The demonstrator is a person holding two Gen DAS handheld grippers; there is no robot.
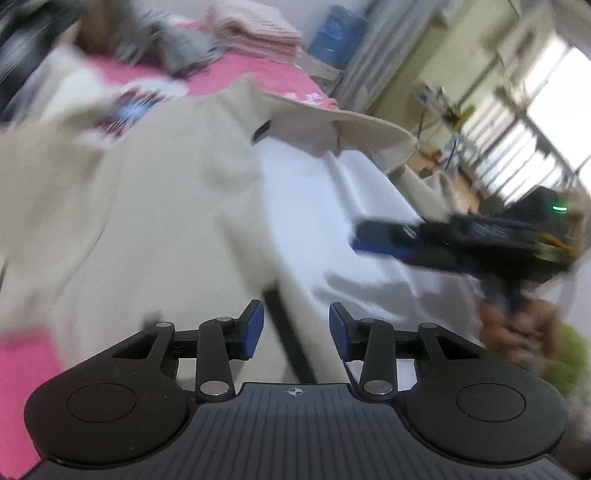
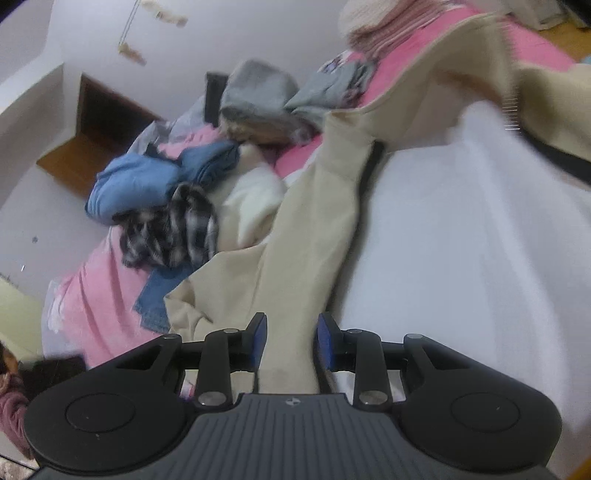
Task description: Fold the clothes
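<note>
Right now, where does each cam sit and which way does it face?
Left wrist: on the left gripper, angled down over a cream garment on white cloth; shows its own fingers, the right gripper and a blurred hand.
Right wrist: on the right gripper, facing along the cream garment toward a clothes pile; shows its own fingers.
Shared: cream garment, pink bedcover.

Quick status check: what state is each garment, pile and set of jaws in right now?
Beige garment: spread over the white sheet, partly lifted, not yet folded.
White sheet: laid flat, wrinkled.
Pink folded stack: folded.
Grey clothes: folded, piled.
Blue and plaid clothes: heaped, unfolded.
Left gripper: jaws apart, nothing pinched.
Right gripper: jaws shut on beige garment.
</note>
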